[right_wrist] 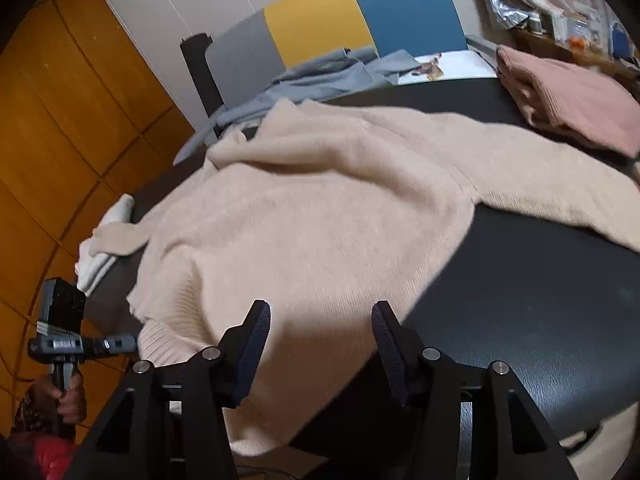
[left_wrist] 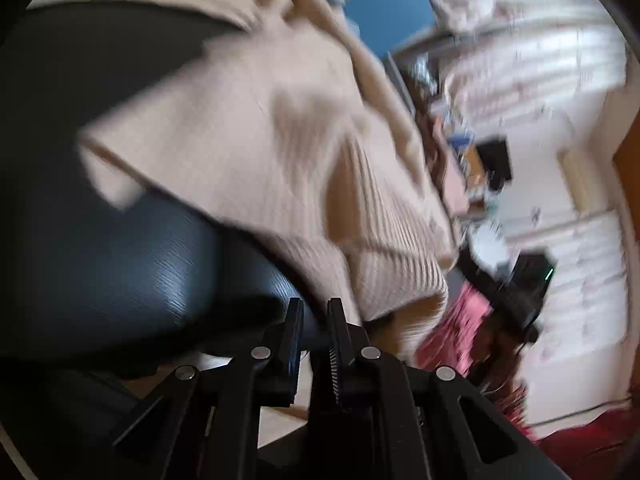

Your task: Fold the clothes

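Note:
A beige knit sweater (right_wrist: pixel 320 208) lies spread on the black table (right_wrist: pixel 540 300), its ribbed hem hanging over the near edge. My right gripper (right_wrist: pixel 320 312) stands open just above the hem, with sweater fabric under the gap and neither pad pressing on it. The left wrist view is blurred. In it the sweater (left_wrist: pixel 260 140) covers the table (left_wrist: pixel 120 260), and its ribbed hem (left_wrist: pixel 392 272) lies just right of my left gripper (left_wrist: pixel 315 308). That gripper's jaws stand a narrow slit apart with nothing between them. From the right wrist, the left gripper (right_wrist: pixel 124 344) points at the hem's corner.
A folded pink sweater (right_wrist: pixel 568 96) lies at the table's far right. A grey-blue garment (right_wrist: pixel 320 76) lies at the back, in front of a grey, yellow and blue chair back (right_wrist: pixel 320 20). A white cloth (right_wrist: pixel 104 240) hangs at the left edge. A hand (right_wrist: pixel 72 396) holds the left gripper's handle.

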The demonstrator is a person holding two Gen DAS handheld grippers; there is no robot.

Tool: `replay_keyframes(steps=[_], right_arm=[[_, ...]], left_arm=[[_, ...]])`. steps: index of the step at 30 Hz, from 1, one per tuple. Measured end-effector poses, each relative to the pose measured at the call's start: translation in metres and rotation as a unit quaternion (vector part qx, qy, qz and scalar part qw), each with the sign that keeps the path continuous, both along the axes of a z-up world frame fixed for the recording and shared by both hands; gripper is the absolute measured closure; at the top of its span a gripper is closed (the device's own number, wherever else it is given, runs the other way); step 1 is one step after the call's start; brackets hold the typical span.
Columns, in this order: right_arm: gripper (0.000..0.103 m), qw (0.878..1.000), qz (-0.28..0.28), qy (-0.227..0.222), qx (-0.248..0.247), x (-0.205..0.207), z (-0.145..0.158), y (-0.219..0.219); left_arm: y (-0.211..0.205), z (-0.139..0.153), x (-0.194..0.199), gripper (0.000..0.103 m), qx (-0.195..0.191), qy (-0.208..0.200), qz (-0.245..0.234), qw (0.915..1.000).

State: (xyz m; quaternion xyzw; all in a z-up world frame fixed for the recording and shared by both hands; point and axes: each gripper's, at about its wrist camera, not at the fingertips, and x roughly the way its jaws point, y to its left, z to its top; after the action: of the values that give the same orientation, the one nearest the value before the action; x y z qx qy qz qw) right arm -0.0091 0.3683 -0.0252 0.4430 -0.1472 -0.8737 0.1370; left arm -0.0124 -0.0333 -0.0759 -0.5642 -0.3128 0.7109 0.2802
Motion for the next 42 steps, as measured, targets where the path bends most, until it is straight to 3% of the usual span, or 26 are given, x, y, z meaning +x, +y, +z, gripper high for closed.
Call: replay_keyframes(steps=[1, 3, 5, 7, 11, 13, 14, 16, 18, 21, 23, 25, 28, 32, 33, 34, 38, 42], right_arm=[[0.049, 1.000, 0.003, -0.008, -0.003, 0.000, -0.001, -0.002], [0.049, 1.000, 0.010, -0.021, -0.009, 0.001, -0.005, -0.007], [0.049, 0.999, 0.025, -0.021, -0.002, 0.003, -0.006, -0.016], [0.049, 0.999, 0.034, -0.022, 0.023, 0.008, -0.007, -0.025], [0.050, 0.994, 0.055, -0.027, 0.093, 0.009, -0.021, -0.049], [0.071, 0.986, 0.060, -0.017, 0.156, 0.011, -0.027, -0.060], [0.092, 0.982, 0.064, -0.005, 0.177, 0.012, -0.026, -0.063], [0.096, 0.987, 0.054, -0.005, 0.152, 0.012, -0.021, -0.055], [0.096, 0.991, 0.025, 0.001, 0.131, 0.012, -0.015, -0.038], [0.096, 0.986, -0.042, 0.018, 0.159, 0.012, -0.006, -0.008], [0.096, 0.983, -0.079, 0.006, 0.168, 0.007, -0.010, 0.014], [0.096, 0.985, -0.091, -0.023, 0.144, 0.003, -0.020, 0.032], [0.096, 0.986, -0.088, -0.026, 0.138, 0.000, -0.027, 0.036], [0.095, 0.986, -0.089, -0.024, 0.136, -0.001, -0.028, 0.039], [0.095, 0.987, -0.089, -0.024, 0.135, 0.000, -0.027, 0.038], [0.095, 0.987, -0.092, -0.024, 0.132, -0.001, -0.027, 0.036], [0.095, 0.986, -0.099, -0.023, 0.133, -0.009, -0.024, 0.024], [0.095, 0.989, -0.082, 0.006, 0.123, -0.003, -0.010, 0.014]], left_arm=[[0.008, -0.004, 0.000, 0.092, -0.001, -0.006, -0.006, 1.0000], [0.011, -0.009, -0.007, 0.090, 0.036, -0.018, 0.020, 0.9990], [0.014, -0.011, -0.015, 0.089, 0.047, -0.016, 0.045, 0.9978], [0.022, -0.007, -0.020, 0.089, 0.021, 0.006, 0.035, 0.9992], [0.043, 0.016, -0.026, 0.089, -0.072, 0.065, 0.007, 0.9953], [0.047, 0.028, -0.026, 0.088, -0.099, 0.095, 0.008, 0.9905], [0.048, 0.028, -0.028, 0.088, -0.108, 0.101, 0.010, 0.9889], [0.045, 0.023, -0.034, 0.088, -0.116, 0.091, 0.019, 0.9889], [0.037, 0.019, -0.033, 0.088, -0.100, 0.082, 0.033, 0.9910], [0.028, 0.016, -0.031, 0.088, -0.093, 0.080, 0.051, 0.9912], [0.029, 0.011, -0.033, 0.088, -0.086, 0.077, 0.054, 0.9918], [0.032, 0.007, -0.034, 0.086, -0.078, 0.075, 0.052, 0.9927], [0.040, 0.006, -0.035, 0.084, -0.078, 0.084, 0.048, 0.9923], [0.064, 0.014, -0.036, 0.085, -0.132, 0.128, 0.020, 0.9827], [0.066, 0.018, -0.035, 0.094, -0.150, 0.138, 0.017, 0.9788], [0.065, 0.022, -0.033, 0.099, -0.168, 0.148, 0.015, 0.9745], [0.063, 0.036, -0.024, 0.099, -0.239, 0.185, 0.007, 0.9530], [0.025, 0.074, -0.005, 0.099, -0.223, 0.225, 0.041, 0.9476]])
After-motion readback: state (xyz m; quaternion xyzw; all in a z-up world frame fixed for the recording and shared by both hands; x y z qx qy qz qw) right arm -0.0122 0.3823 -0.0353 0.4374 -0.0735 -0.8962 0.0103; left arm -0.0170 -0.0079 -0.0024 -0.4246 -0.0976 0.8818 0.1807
